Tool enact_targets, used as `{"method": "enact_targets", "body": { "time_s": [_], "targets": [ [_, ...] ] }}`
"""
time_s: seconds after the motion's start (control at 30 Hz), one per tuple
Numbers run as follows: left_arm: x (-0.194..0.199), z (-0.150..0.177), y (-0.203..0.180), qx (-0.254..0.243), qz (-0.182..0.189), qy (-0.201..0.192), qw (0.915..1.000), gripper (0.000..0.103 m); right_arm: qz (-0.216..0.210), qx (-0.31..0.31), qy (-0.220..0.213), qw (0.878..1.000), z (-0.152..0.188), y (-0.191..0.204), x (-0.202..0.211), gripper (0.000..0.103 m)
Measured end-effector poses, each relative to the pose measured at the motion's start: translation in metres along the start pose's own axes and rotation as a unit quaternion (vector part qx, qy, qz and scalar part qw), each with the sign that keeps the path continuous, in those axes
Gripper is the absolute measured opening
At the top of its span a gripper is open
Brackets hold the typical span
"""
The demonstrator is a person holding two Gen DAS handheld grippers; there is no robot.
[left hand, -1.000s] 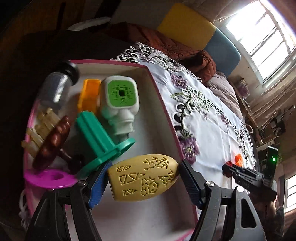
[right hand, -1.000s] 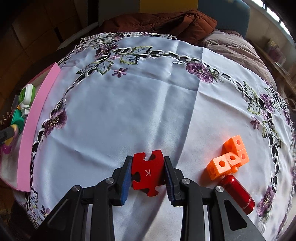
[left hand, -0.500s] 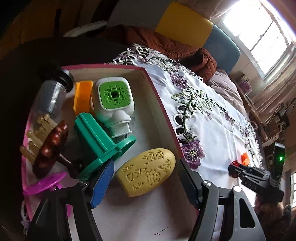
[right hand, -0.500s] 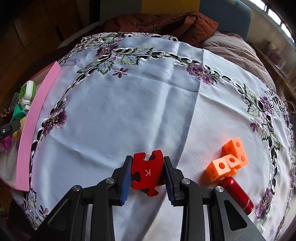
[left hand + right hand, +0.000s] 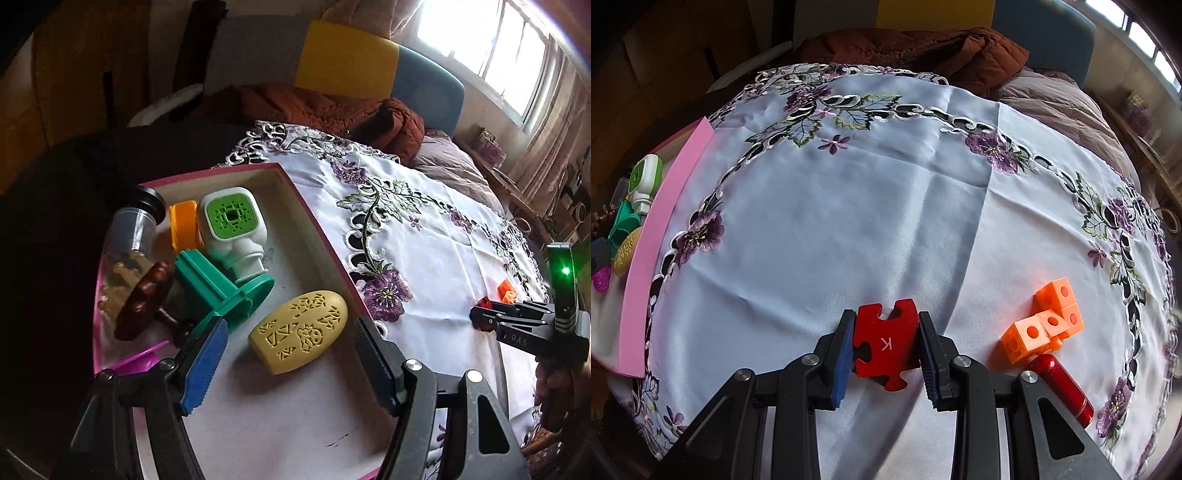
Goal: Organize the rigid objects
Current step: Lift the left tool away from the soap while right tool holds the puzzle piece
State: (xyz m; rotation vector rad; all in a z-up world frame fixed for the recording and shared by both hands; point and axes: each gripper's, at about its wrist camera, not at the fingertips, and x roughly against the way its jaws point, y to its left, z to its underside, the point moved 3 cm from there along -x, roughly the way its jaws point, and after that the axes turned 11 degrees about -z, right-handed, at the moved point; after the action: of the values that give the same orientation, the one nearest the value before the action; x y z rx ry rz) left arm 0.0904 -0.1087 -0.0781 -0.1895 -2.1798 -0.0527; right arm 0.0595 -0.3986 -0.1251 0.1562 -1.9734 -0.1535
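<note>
Looking along the left gripper (image 5: 291,354), its fingers stand wide apart above the pink tray (image 5: 317,229), and the yellow carved oval (image 5: 301,334) lies free on the tray floor between them, near the green stand (image 5: 218,291) and the white-and-green bottle (image 5: 232,225). Only the right wrist view shows clearly the right gripper (image 5: 886,343) with its fingers closed on the red puzzle piece (image 5: 886,341), over the embroidered cloth (image 5: 849,206) on the bench; orange cubes (image 5: 1047,323) and a red cylinder (image 5: 1062,384) lie just to its right.
</note>
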Motion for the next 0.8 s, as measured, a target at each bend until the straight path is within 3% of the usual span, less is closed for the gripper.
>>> {"method": "enact_targets", "body": {
  "time_s": [0.8],
  "targets": [
    [0.031,0.011,0.008,-0.006,-0.006,-0.024,0.9997,0.071,0.014,0.012,-0.001,1.000,0.000,0.003,0.000,0.033]
  ]
}}
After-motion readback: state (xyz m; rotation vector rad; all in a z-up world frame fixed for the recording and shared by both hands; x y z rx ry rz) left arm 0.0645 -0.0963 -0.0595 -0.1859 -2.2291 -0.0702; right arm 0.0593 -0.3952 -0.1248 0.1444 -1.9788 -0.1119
